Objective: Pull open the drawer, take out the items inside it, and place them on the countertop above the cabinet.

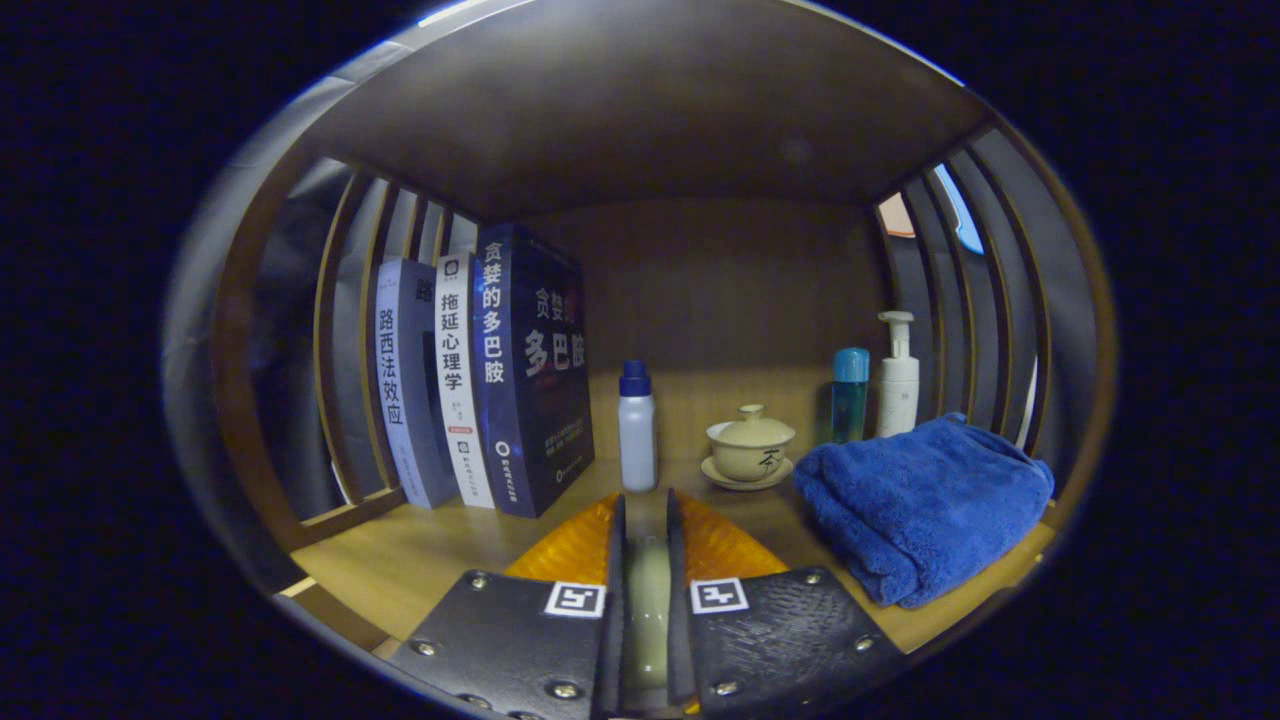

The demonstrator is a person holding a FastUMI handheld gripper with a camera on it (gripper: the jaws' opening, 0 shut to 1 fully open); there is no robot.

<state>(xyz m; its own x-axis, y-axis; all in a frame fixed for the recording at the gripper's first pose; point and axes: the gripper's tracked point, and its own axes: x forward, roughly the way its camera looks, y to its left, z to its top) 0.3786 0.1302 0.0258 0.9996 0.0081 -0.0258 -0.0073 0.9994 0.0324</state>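
Note:
My gripper (646,500) is over the wooden countertop (420,560), inside a shelf bay with slatted sides. Its fingers stand close together, and a narrow pale item (648,600) is pressed between them; I cannot tell what it is. Just ahead of the fingertips a white bottle with a blue cap (637,425) stands upright on the countertop. The drawer is out of view.
Three books (480,380) stand upright to the left. A lidded tea bowl on a saucer (750,445) sits ahead to the right, with a teal bottle (850,395) and a white pump bottle (897,375) behind it. A folded blue towel (920,500) lies on the right.

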